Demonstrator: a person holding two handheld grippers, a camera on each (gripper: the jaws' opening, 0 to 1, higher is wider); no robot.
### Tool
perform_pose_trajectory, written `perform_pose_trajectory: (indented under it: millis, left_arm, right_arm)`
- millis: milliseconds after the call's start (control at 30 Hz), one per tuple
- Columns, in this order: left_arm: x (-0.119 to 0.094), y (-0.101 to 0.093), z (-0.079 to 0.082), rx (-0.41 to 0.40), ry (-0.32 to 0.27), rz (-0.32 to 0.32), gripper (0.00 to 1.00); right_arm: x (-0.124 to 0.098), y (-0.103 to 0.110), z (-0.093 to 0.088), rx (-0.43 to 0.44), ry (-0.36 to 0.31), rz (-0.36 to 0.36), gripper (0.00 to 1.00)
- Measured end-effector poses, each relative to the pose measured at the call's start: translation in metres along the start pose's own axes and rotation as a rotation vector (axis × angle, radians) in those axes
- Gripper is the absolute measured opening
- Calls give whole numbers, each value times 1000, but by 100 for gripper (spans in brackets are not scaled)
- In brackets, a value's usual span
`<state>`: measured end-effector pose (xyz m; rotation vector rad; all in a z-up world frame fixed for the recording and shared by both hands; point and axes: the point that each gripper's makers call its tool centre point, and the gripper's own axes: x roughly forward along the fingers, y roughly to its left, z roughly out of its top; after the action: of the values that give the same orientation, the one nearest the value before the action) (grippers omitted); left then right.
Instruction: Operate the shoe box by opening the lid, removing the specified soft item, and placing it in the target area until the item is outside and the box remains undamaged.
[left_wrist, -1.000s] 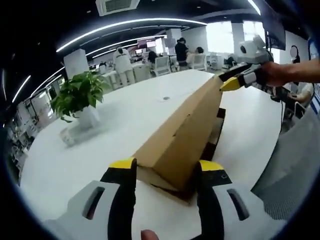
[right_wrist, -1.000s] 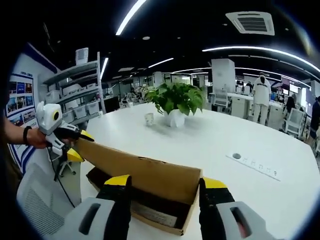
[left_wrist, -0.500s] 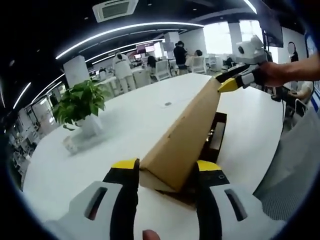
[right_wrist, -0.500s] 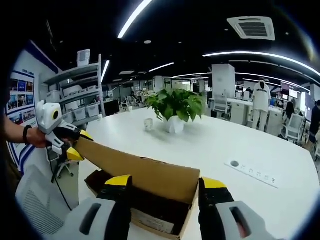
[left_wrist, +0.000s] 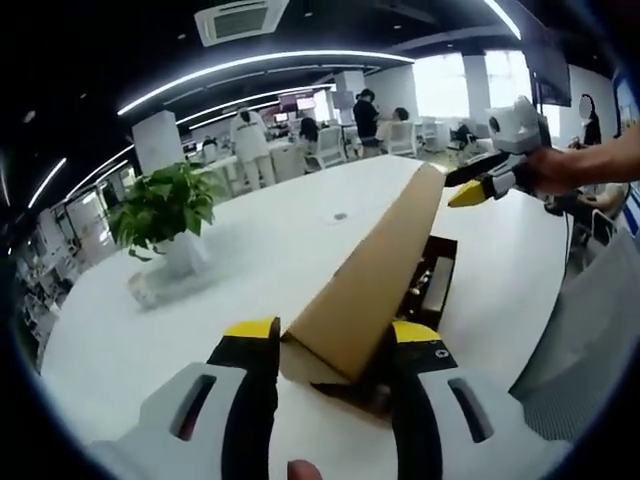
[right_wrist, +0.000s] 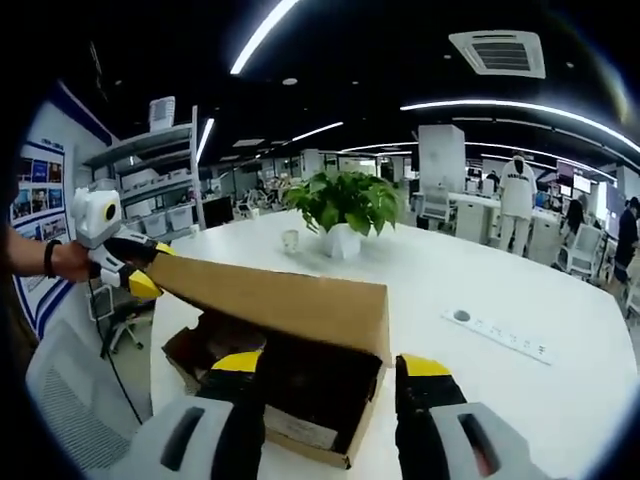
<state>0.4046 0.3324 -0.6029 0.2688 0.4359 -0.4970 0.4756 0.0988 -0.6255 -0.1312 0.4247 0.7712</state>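
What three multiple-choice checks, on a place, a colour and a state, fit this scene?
1. Where is the plant? A on the table; B in the box; C on the floor.
2. What colour are the left gripper tips? A red; B yellow; C green.
3. How is the lid? A shut flat; B raised; C lying on the table.

Answers: 1 A, its white pot stands on the table beyond the box. 2 B, both tips are yellow. 3 B, it tilts up and the dark inside shows.

views face each other close | shared: shoe box (left_wrist: 370, 290) ends, table (right_wrist: 520, 380)
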Motion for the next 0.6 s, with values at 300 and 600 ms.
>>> perform_pose_trajectory:
  millis: [300,600]
  left_arm:
    - [0,7,9,-14,-14,7,39]
    - [1,15,19,-12,-24,11,38]
  right_arm:
    - [21,-16,-6,7,33,-45,35]
    - [40,-34,-2,7,56,-97,29]
